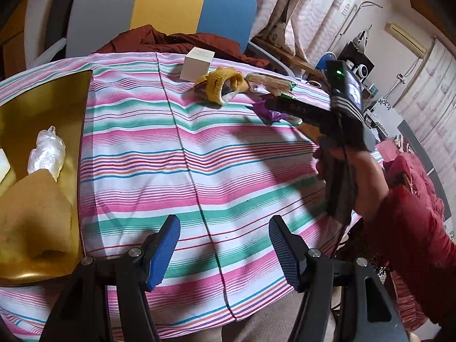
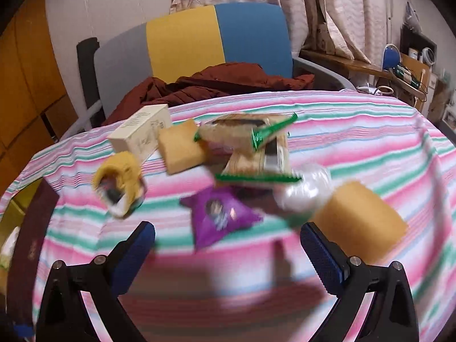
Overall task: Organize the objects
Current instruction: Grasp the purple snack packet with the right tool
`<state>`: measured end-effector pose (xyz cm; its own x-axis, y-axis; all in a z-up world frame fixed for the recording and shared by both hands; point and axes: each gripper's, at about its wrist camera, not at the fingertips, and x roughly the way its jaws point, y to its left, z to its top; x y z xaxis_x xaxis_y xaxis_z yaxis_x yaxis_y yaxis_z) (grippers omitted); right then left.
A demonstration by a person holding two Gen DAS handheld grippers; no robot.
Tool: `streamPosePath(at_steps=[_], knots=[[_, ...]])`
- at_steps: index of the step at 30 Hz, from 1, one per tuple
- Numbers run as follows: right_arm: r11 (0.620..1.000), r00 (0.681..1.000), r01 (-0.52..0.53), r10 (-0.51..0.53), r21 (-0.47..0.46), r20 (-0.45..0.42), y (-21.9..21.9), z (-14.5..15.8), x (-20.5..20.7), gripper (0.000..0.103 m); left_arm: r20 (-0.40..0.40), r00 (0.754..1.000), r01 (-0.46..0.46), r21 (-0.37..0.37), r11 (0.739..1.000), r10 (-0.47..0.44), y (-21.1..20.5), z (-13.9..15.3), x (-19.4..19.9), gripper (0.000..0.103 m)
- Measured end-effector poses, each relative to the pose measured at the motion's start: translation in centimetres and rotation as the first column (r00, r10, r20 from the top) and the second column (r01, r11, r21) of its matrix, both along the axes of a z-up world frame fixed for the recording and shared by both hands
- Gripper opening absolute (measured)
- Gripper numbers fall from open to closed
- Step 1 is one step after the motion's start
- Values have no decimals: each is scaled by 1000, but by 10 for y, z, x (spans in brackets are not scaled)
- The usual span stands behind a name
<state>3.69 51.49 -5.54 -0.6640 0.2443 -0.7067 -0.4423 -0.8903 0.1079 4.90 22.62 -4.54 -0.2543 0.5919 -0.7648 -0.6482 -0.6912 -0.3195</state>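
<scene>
Striped tablecloth: matt woven cloth. Gold tray at 9 o'clock: glossy, reflective. Purple packet: shiny foil. Sponge block at 3 o'clock: porous, matt. Gripper pads: ribbed blue rubber.

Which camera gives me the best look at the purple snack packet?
The right wrist view: the purple packet lies whole, just ahead of the open right gripper, though blurred. In the left wrist view only a purple corner shows, behind the other gripper's fingers.

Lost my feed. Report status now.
Left gripper open, empty, over striped cloth. Right gripper open, empty, nearing purple packet. Gold tray holds sponge, plastic wad. Nothing blocking.
</scene>
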Motion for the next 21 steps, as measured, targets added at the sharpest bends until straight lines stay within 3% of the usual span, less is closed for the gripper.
streamPosePath(at_steps=[4,8,11,21], knots=[[1000,1000,-23,23,-12,17,14,-7,-18,94,6,1000,-6,-9,1000,7,4,-1,-5,66],[997,998,-39,42,-64,48,22,-19,-28,66,11,1000,-13,-4,1000,13,15,0,-15,66],[996,998,-45,48,-71,32,19,-20,-25,56,2,1000,-28,-8,1000,28,27,2,-27,66],[995,998,-67,66,-80,-12,2,-22,-6,56,-24,995,-102,-37,994,101,88,-1,-82,66]])
